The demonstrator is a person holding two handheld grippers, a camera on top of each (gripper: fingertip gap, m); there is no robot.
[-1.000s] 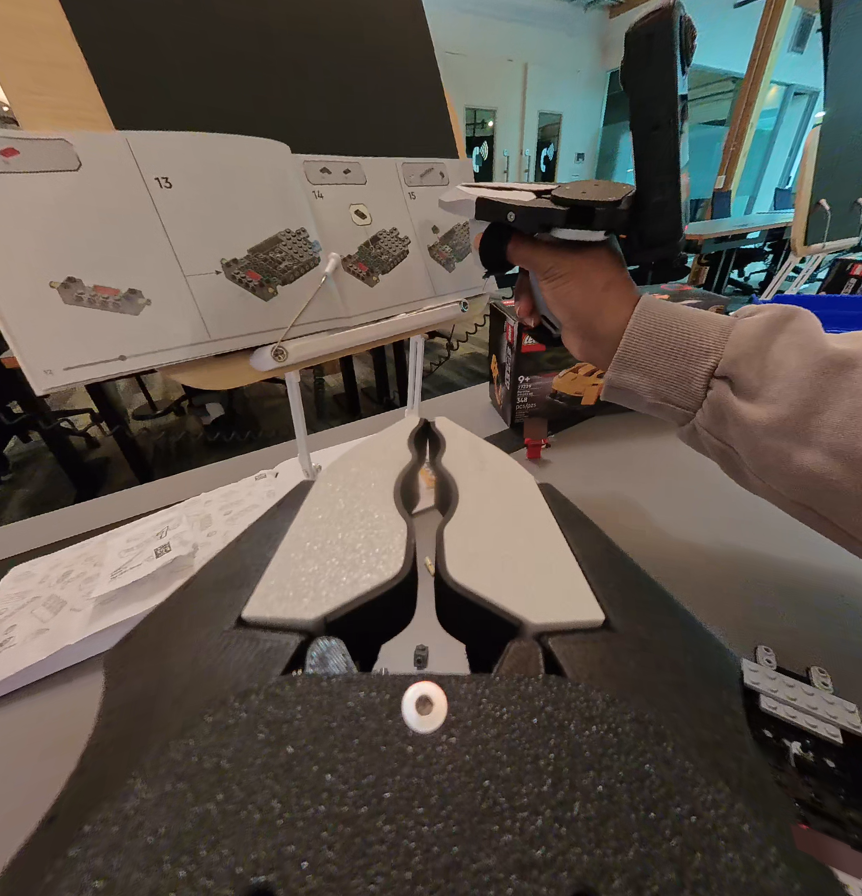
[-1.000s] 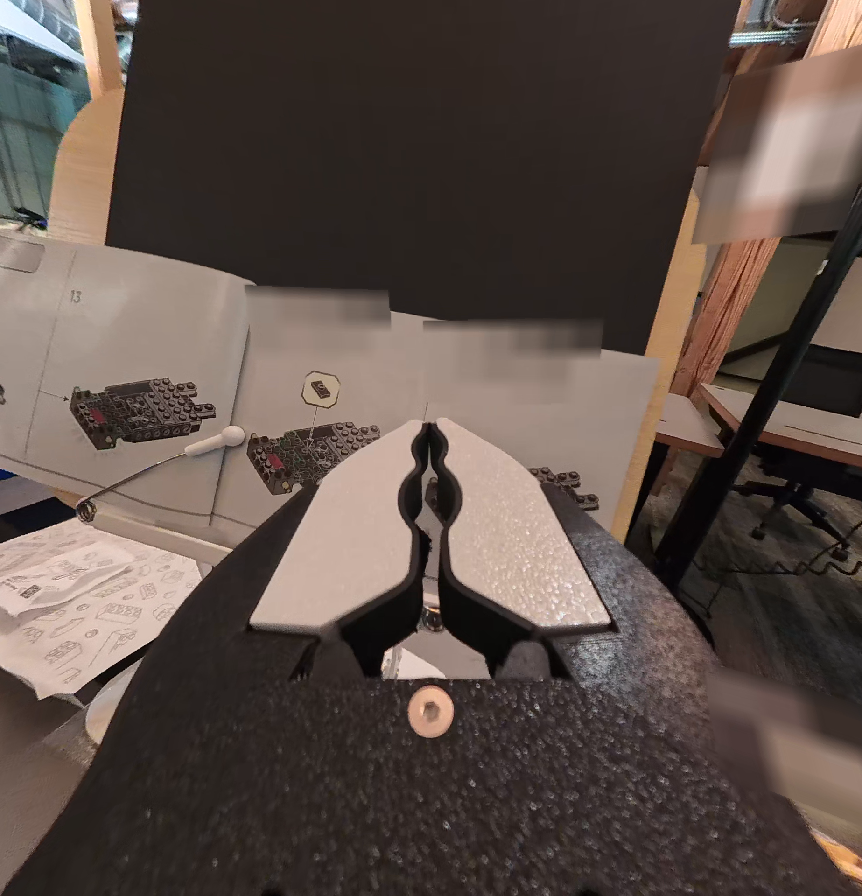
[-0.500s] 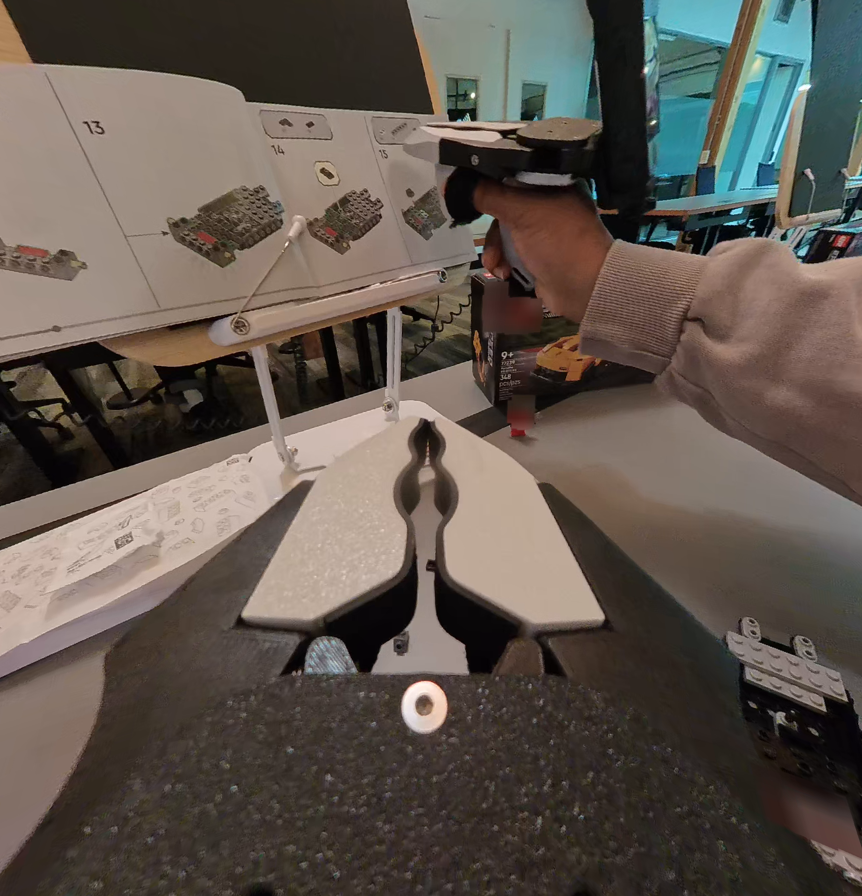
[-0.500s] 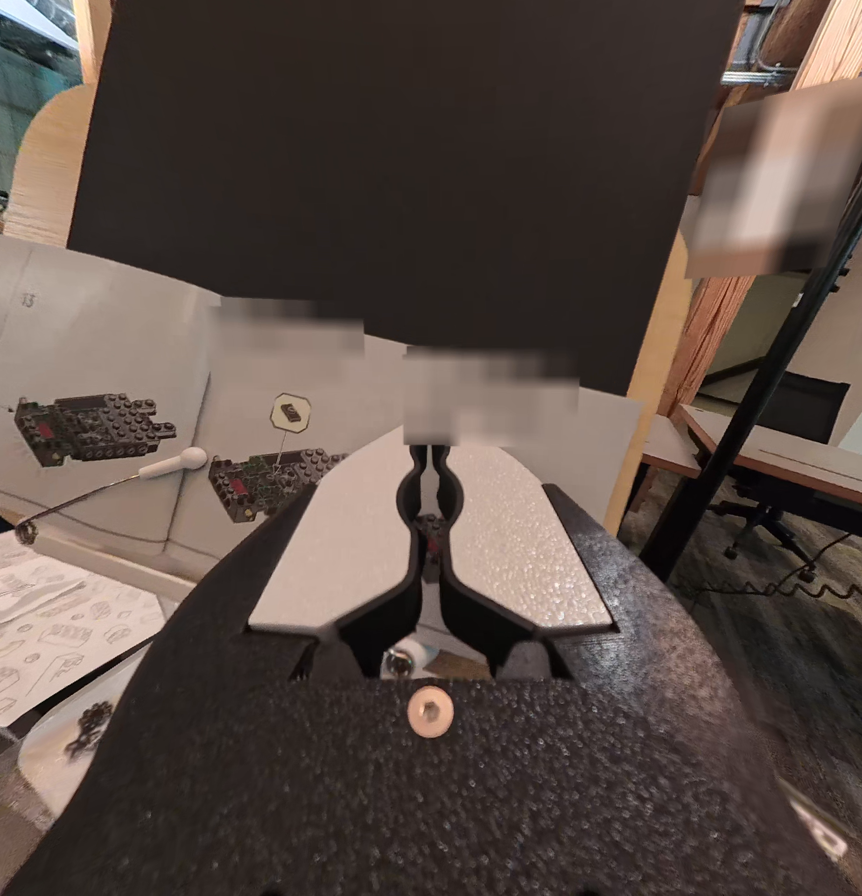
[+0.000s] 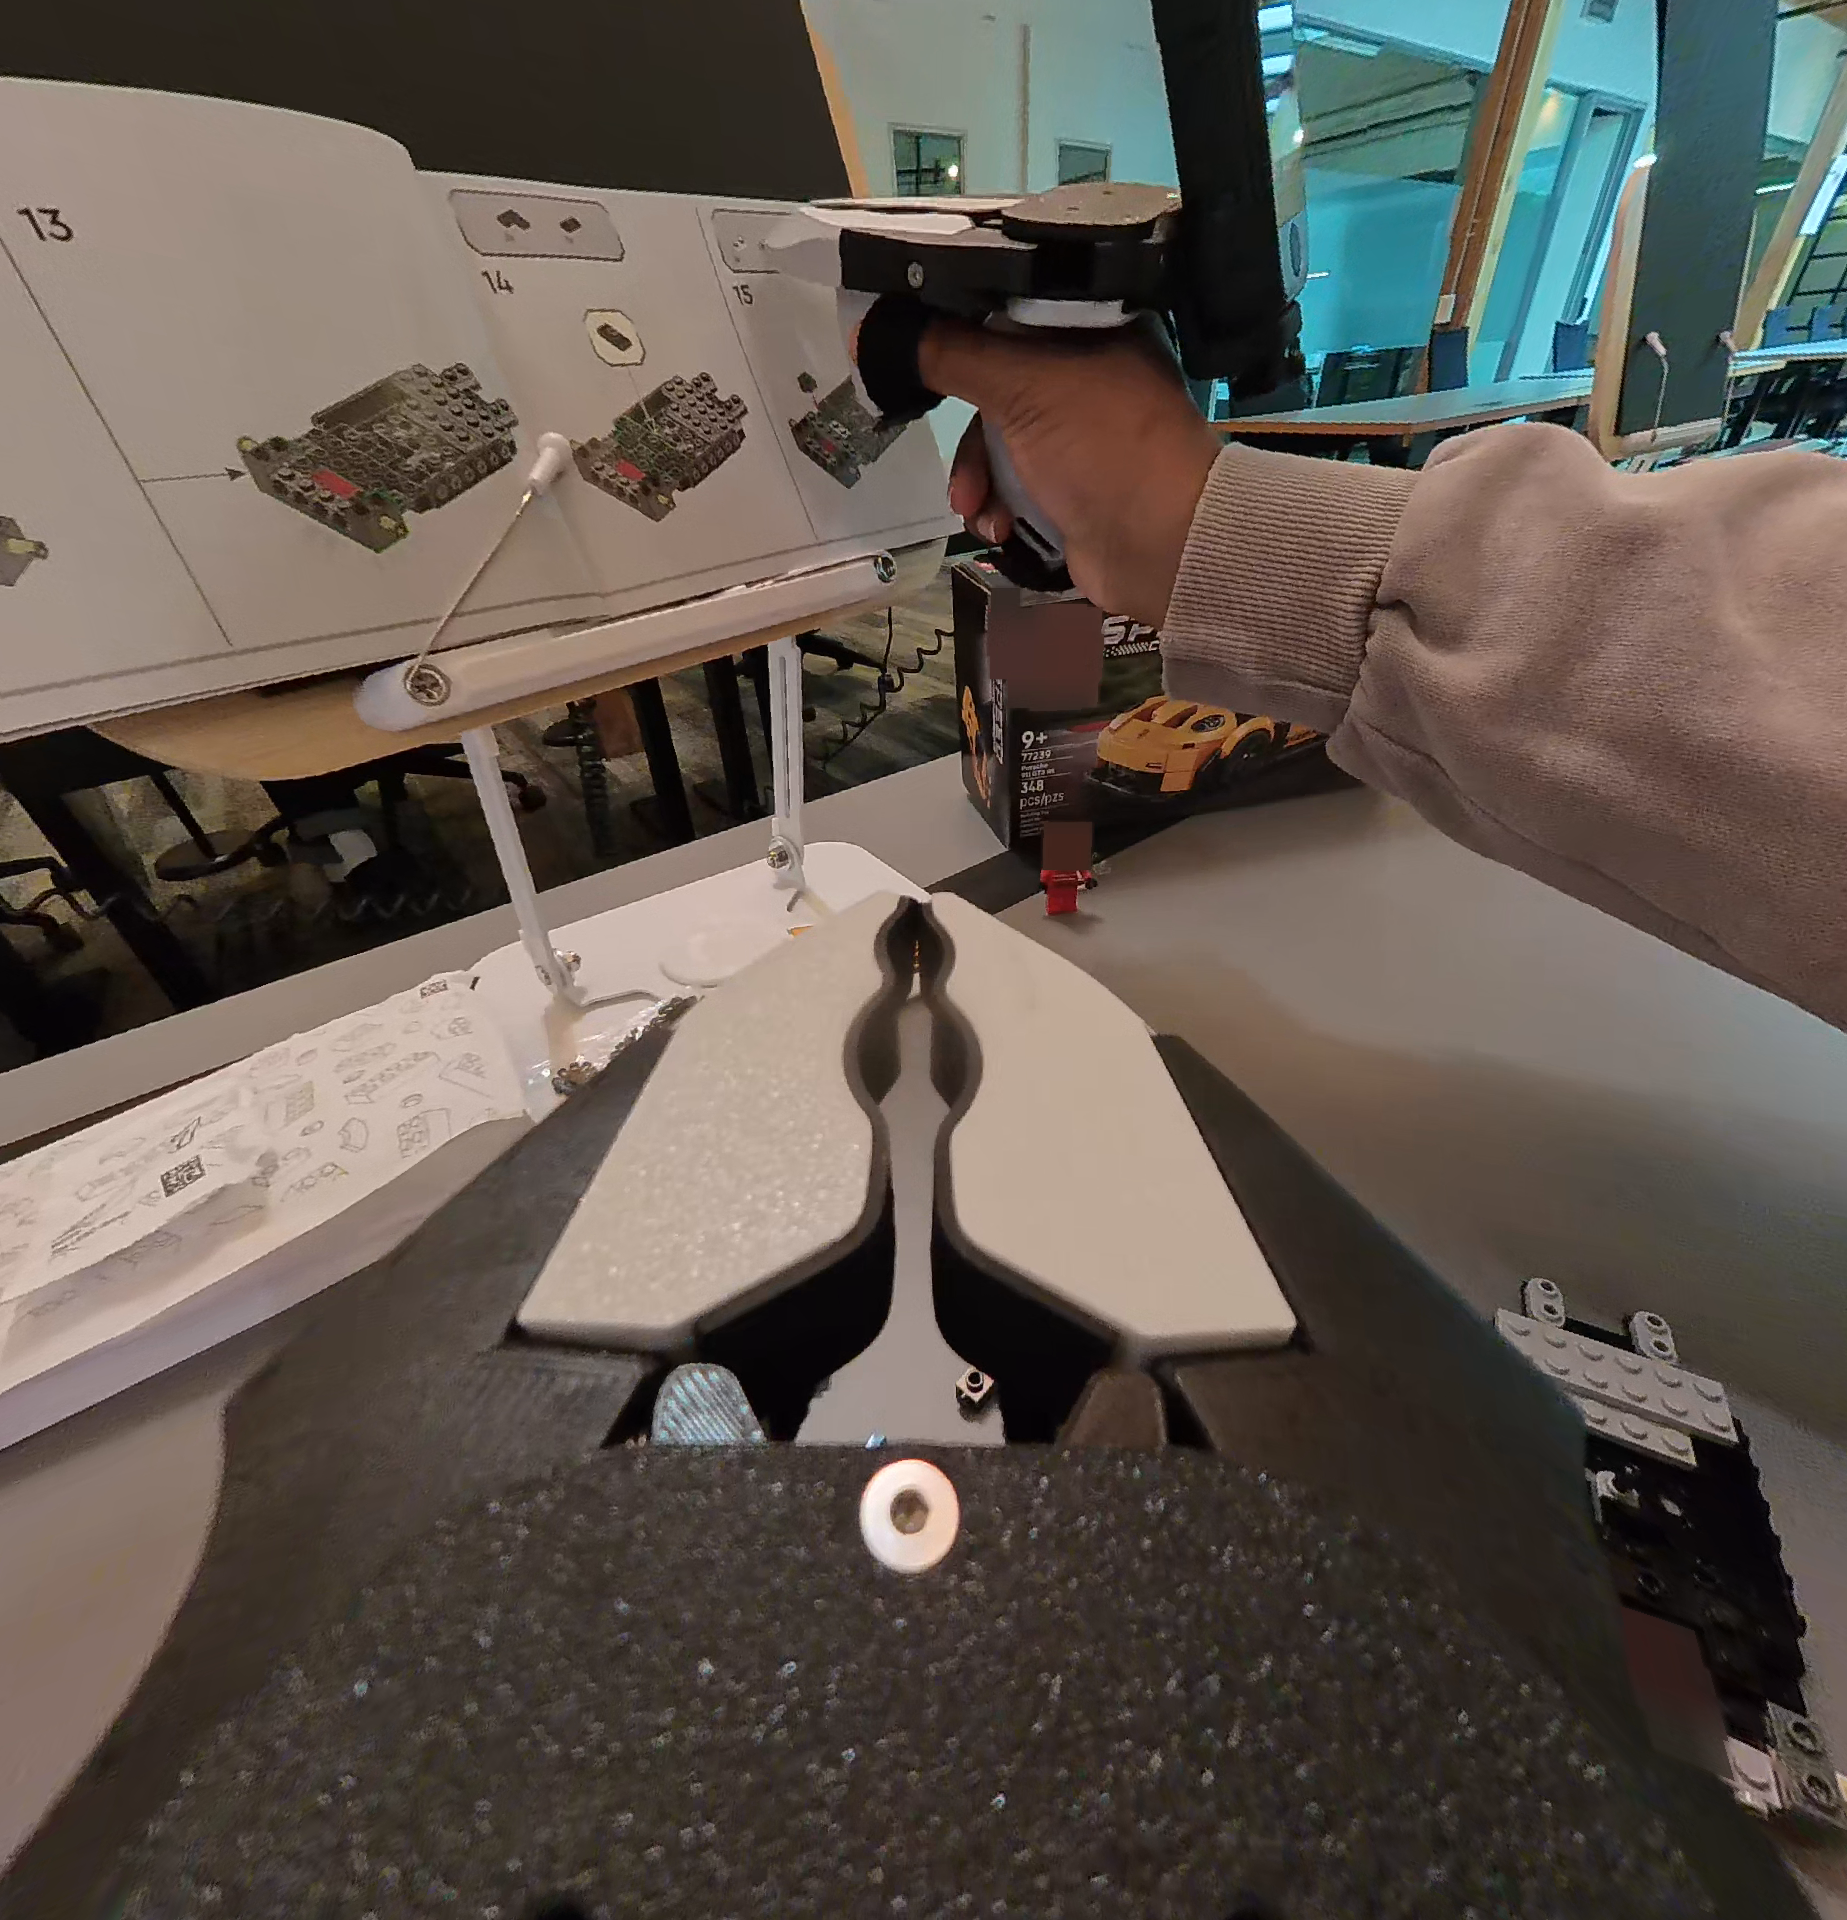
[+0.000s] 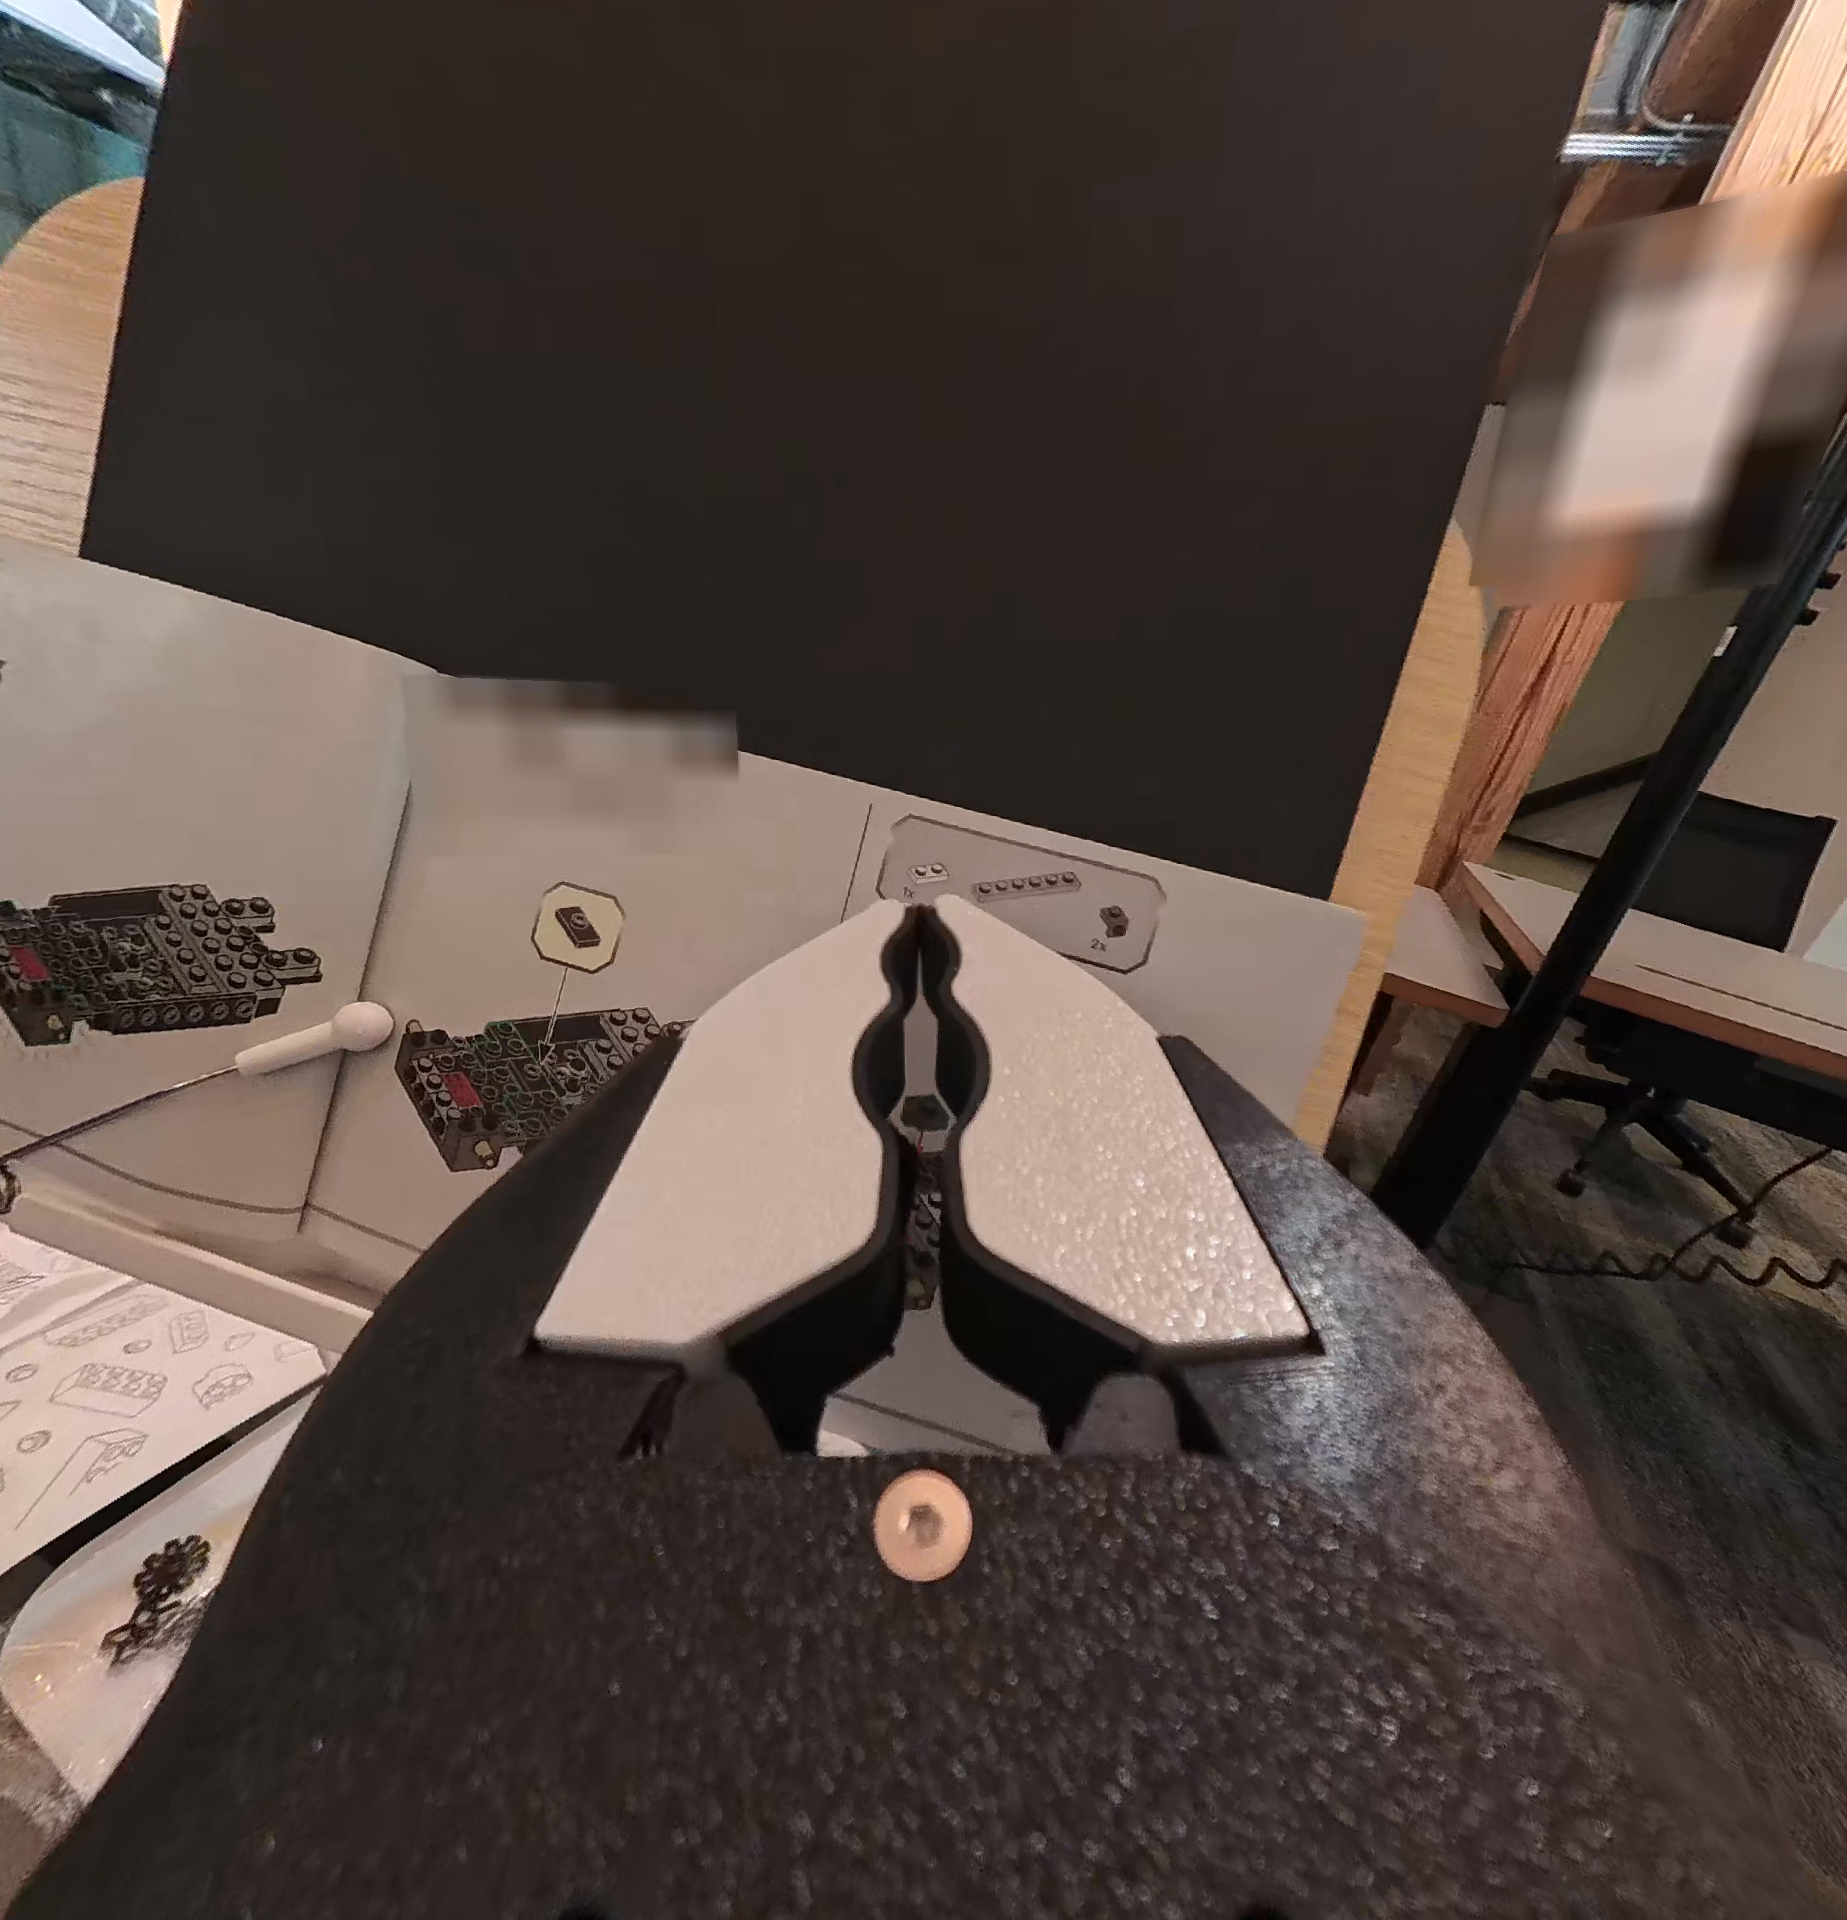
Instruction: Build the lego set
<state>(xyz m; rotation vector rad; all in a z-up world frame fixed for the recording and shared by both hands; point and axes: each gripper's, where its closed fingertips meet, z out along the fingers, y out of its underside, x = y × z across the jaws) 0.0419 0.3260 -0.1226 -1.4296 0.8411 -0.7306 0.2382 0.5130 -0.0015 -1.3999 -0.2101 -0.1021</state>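
On the grey bench [image 5: 1418, 1039], a part-built black and grey lego chassis [image 5: 1677, 1507] lies beside the left gripper [image 5: 914, 920], its fingers clenched on nothing. The right gripper [image 6: 917, 920], also clenched, is raised before the open instruction booklet [image 6: 223, 831]; most of the build appears to remain.

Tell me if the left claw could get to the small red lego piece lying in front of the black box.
Probably yes: the left claw is shut and empty, and bare grey table lies between it and the small red lego piece.
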